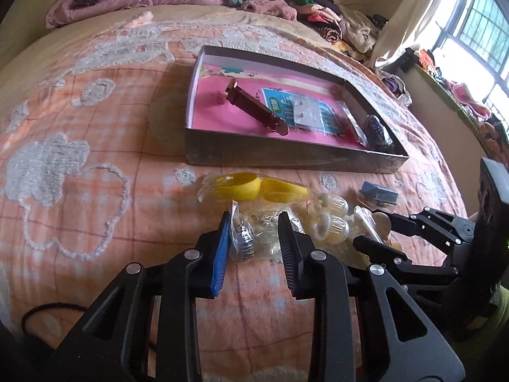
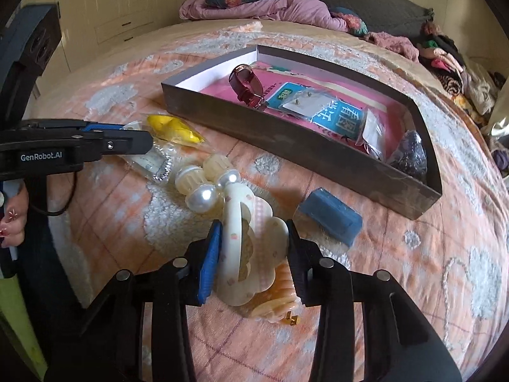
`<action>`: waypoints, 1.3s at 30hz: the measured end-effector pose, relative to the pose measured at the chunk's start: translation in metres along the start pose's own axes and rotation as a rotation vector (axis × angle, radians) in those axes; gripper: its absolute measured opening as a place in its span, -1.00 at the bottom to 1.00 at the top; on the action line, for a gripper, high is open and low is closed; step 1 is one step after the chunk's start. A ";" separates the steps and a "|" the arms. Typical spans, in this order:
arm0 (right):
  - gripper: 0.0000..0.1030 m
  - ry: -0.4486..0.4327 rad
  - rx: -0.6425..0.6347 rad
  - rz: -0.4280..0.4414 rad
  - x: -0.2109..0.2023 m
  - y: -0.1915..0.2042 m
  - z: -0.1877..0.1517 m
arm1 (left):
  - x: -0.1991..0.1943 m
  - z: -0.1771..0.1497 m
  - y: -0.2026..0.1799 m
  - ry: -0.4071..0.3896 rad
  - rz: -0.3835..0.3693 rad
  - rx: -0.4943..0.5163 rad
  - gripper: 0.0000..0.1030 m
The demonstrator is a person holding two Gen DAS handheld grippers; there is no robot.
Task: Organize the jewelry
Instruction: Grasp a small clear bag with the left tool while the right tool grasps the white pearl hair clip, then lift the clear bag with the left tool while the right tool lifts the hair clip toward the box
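A bed (image 2: 413, 270) fills both views, covered in a peach quilt with tufted grey cloud shapes. On it lies a long shallow cardboard box (image 2: 286, 146), brown outside, white-walled, pink-floored, holding a glossy maroon watch (image 2: 246, 87), a blue printed card with stud earrings (image 2: 321, 108) in clear film, and a dark beaded piece (image 2: 410, 152) in the corner. In front of the box, the loose jewelry sits on the quilt: a yellow plastic piece in a clear wrapper (image 1: 254, 187), two ribbed cream clips with pearl knobs (image 2: 203, 184), a small blue box (image 2: 331, 216).

The right gripper (image 2: 253, 254) straddles a cream, scalloped hair claw (image 2: 248, 254), both pads against its sides. The left gripper (image 1: 254, 238) is spread around a crinkled clear packet (image 1: 251, 238), only its blue pad touching.
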State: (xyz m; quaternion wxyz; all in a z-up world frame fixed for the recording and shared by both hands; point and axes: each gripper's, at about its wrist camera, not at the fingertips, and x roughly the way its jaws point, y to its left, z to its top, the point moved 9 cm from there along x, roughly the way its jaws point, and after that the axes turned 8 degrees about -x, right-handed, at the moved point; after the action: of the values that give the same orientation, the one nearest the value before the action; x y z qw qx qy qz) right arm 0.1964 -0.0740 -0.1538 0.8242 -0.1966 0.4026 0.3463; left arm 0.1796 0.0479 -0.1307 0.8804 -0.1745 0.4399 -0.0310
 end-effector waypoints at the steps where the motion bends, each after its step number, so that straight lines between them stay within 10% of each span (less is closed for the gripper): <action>1: -0.27 -0.006 0.021 0.015 -0.003 -0.001 -0.001 | -0.004 0.001 0.001 -0.008 -0.001 -0.002 -0.59; 10: -0.27 -0.078 0.147 0.086 -0.043 -0.015 -0.005 | -0.036 0.007 0.012 -0.084 0.036 -0.003 -0.59; 39: -0.27 -0.247 0.306 -0.090 -0.123 -0.101 0.004 | -0.057 0.058 -0.027 -0.207 0.007 0.057 -0.85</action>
State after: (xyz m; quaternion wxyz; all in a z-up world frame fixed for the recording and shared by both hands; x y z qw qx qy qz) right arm 0.2185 -0.1914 -0.0482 0.9023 -0.0429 0.3370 0.2654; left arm 0.1933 0.0504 -0.0462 0.9258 -0.1501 0.3461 -0.0224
